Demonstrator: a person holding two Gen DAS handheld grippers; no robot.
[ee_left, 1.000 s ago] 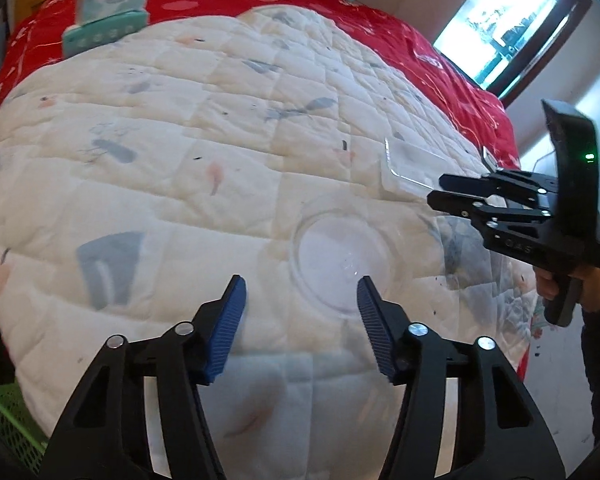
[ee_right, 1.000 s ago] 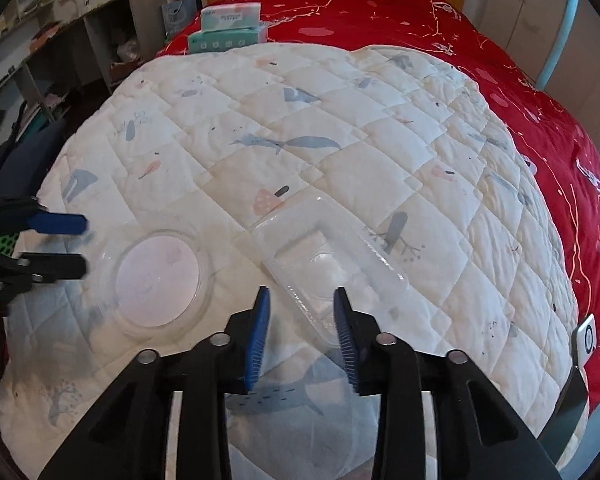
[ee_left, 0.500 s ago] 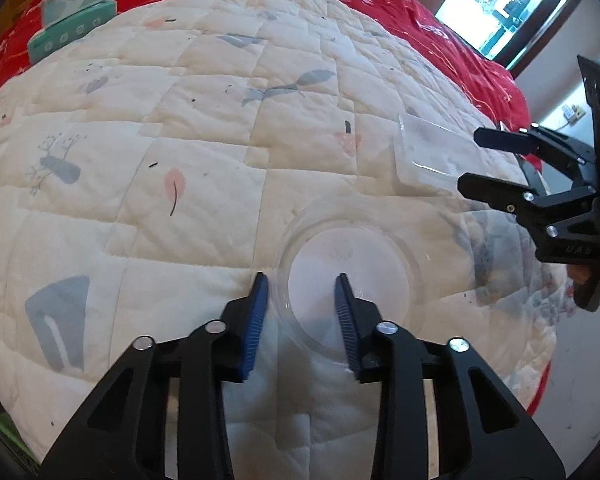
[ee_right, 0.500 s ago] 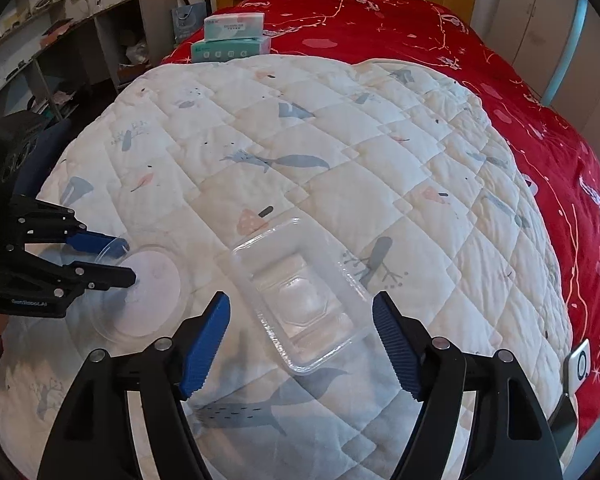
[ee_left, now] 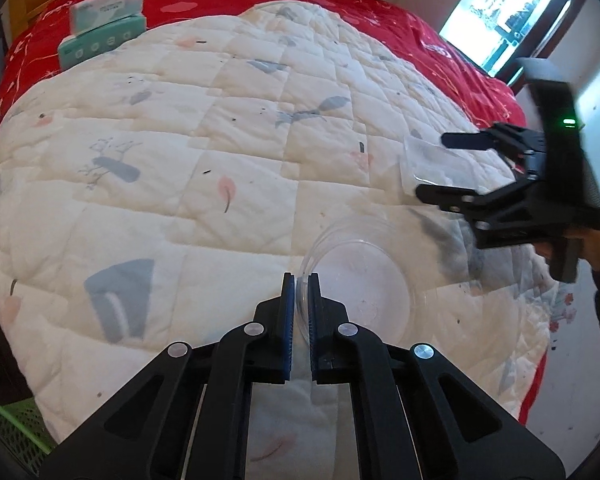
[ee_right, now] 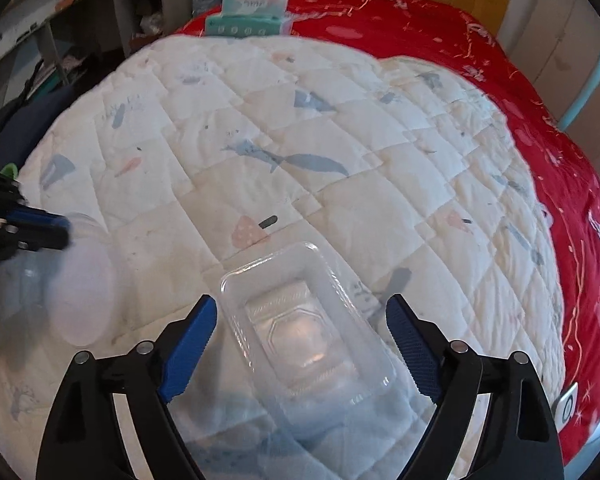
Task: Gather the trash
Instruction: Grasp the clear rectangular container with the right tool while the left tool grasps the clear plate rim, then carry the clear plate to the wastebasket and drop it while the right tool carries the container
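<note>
Two clear plastic trash pieces are lying on the white quilted bed near its foot edge.

The left tongs [ee_left: 299, 280], having just closed, are clenching the round clear plastic lid's [ee_left: 360, 280] rim; the right tongs [ee_right: 300, 316], just widened, are straddling the rectangular clear plastic tray [ee_right: 304, 328] unpressed. Only the left view is showing a hand [ee_left: 592, 248]; two tissue packs [ee_right: 248, 14] are sitting at the head end.

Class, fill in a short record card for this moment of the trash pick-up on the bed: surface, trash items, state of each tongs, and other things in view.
surface: white quilt over a red cover
trash 1: round clear lid
trash 2: clear tray
left tongs: just closed, pinching the lid's rim
right tongs: just opened wide, tray between the fingers, untouched
other: tissue packs at the quilt's far edge
</note>
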